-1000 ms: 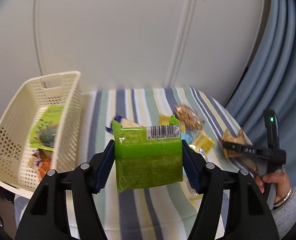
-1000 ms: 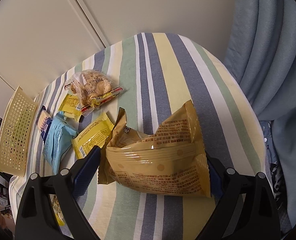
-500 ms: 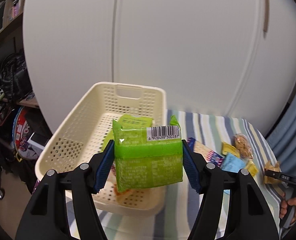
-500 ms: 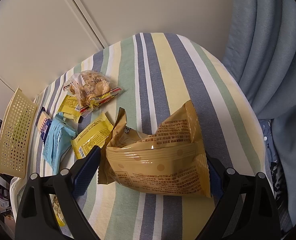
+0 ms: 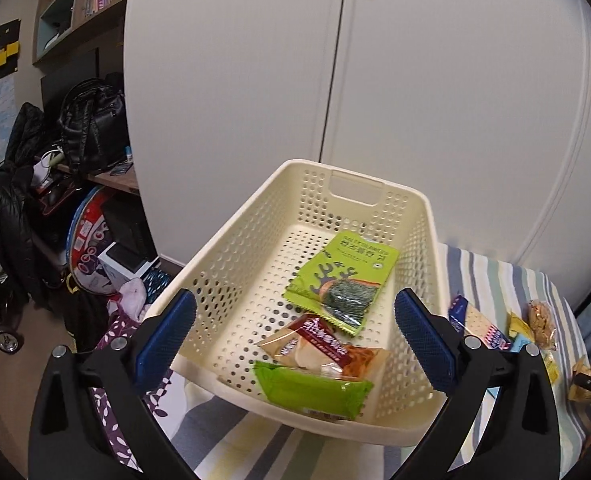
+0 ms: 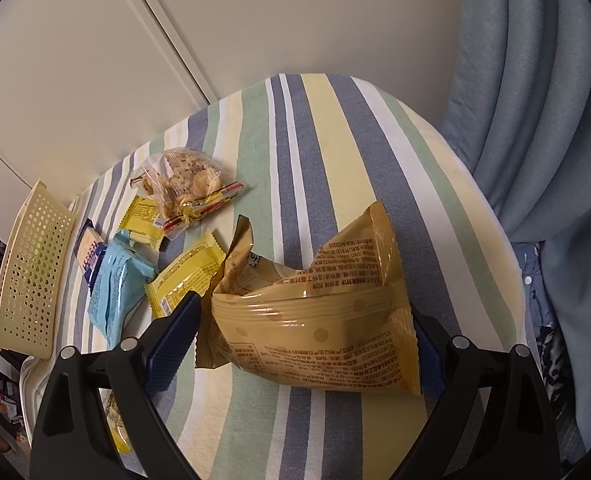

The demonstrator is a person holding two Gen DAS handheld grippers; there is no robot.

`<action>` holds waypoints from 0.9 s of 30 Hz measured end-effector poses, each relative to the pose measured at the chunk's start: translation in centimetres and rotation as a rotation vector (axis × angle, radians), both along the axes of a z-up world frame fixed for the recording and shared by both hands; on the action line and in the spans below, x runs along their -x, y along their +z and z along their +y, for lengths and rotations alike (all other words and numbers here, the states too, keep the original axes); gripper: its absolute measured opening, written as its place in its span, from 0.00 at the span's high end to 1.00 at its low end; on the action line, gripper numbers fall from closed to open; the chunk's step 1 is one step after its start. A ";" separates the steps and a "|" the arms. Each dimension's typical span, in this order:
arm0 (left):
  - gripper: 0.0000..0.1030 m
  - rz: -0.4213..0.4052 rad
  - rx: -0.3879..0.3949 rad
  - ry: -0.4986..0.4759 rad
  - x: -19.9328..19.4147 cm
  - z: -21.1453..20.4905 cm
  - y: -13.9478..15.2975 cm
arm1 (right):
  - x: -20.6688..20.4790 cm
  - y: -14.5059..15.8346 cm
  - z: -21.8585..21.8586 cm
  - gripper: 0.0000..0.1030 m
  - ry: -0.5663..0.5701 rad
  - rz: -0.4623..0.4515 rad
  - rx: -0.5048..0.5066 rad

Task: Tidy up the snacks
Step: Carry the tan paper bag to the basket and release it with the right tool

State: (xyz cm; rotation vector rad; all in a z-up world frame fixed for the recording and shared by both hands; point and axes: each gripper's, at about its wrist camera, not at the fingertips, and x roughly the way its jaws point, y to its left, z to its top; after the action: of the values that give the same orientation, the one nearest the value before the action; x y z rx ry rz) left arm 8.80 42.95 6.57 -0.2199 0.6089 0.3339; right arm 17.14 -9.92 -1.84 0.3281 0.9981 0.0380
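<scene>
Snacks sit in the cream basket (image 5: 423,248): a green packet (image 5: 315,390) at its near end, directly under our left gripper (image 5: 295,340), whose jaws gape empty. Our right gripper (image 6: 303,336) clamps a tan snack bag (image 6: 315,320) above the striped tabletop (image 6: 335,140), with loose packets lying to its left.

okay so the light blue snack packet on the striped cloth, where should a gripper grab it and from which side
Grip the light blue packet across its short width at the puffy middle, coming down from above. It lies flat on the striped cloth, long axis running away from the camera, with the blue-and-white packet and a yellow packet crowding its sides, so a side approach looks blocked.
</scene>
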 end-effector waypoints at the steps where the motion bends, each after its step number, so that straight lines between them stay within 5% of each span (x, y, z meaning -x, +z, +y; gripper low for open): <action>1: 0.02 -0.004 -0.002 0.009 0.1 0.1 0.0 | 0.1 0.1 0.0 0.11 0.001 -0.006 -0.003; 11: 0.02 -0.060 0.045 0.119 1.7 3.4 0.3 | 1.2 4.3 5.2 0.11 0.086 -0.097 -0.036; 27: 0.02 -0.106 0.059 0.222 3.4 6.2 0.9 | -1.6 12.8 29.8 0.10 0.454 -0.225 -0.202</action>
State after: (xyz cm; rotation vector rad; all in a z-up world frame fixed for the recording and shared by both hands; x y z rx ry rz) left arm 5.42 49.19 7.42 -0.3608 0.4906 0.5153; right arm 18.78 19.89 10.92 0.2686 0.8294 0.5785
